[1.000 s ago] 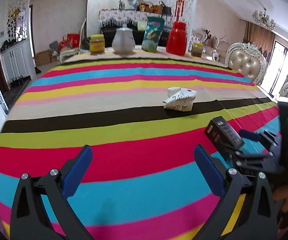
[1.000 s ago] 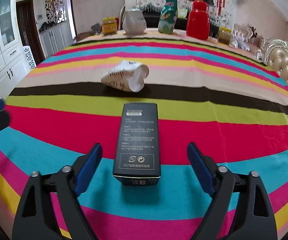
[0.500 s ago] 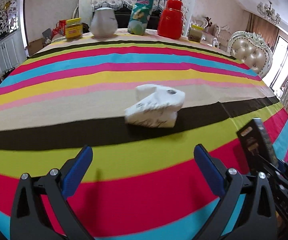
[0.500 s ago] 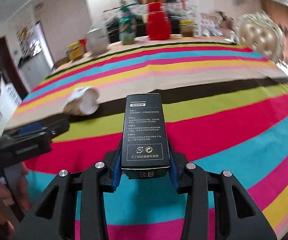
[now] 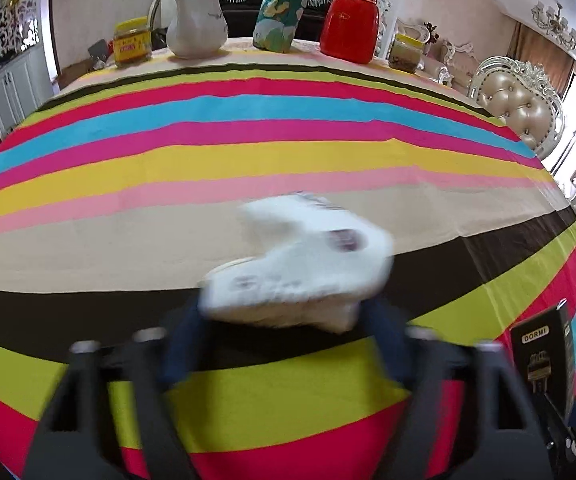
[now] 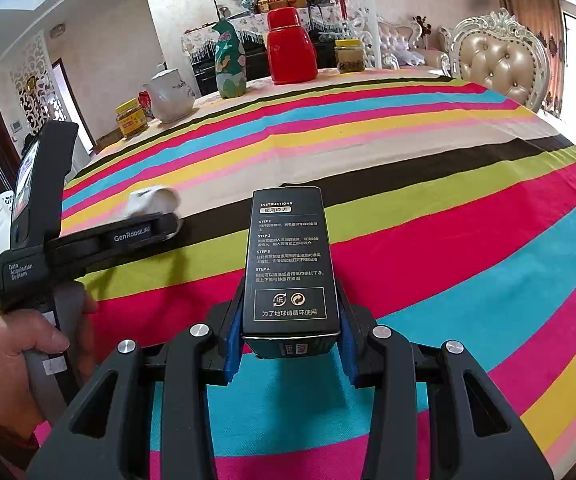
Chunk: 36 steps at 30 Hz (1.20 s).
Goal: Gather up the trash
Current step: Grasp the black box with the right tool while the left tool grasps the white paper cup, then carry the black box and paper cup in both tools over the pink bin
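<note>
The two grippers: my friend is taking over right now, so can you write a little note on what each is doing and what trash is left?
Right gripper: shut on the black box, lifted off the striped table.
Left gripper: jaws closing around the crumpled white paper, which lies between them on the table; grip not firm yet.
Done: box picked up.
Left: finish grabbing the paper, then bin both. No bin in view.

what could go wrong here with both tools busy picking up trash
1. The left tool is closing on the crumpled white paper, which is soft and lumpy; the pads may catch only its near edge and lose it on lifting.
2. The right tool holds the black box by its near end only, so the long box could tip or slide out.
3. The two tools are close together and could bump.
</note>
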Motion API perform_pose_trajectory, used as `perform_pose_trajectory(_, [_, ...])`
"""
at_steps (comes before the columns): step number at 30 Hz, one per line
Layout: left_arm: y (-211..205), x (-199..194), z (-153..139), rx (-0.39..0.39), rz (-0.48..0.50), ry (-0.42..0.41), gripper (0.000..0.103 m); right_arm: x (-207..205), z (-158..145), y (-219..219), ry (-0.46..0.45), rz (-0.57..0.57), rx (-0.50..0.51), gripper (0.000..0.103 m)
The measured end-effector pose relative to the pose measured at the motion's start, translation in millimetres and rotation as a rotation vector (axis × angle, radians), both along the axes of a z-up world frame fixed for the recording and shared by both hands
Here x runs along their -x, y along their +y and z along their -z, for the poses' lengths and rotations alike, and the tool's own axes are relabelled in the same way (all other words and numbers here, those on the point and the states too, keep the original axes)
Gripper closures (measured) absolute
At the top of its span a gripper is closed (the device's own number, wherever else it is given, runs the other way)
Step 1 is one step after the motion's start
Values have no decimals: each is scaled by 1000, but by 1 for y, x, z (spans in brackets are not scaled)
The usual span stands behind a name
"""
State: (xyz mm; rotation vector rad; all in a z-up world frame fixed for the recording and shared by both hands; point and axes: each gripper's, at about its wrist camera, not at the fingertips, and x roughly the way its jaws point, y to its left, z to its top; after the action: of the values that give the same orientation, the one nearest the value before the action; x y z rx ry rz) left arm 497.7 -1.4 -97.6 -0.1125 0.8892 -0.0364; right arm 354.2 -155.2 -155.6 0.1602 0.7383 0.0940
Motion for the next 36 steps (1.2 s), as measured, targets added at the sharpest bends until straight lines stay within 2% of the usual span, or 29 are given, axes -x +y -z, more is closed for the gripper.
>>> perform_pose_trajectory(8, [-4,41,-11,-27,45,-83,42,-3,0,3,5,-9,13,65])
perform_pose_trajectory(16, [10,90,-15,-9,47,-91,42,-3,0,4,8,-9,19,65])
perform_pose_trajectory(29, [38,177,-36,3,8,-143,41,3,-4,16,-24,-31,91,65])
perform_pose_trajectory(36, [54,221,-46,-3,-9,-166,41,0,0,21,9,-70,99,65])
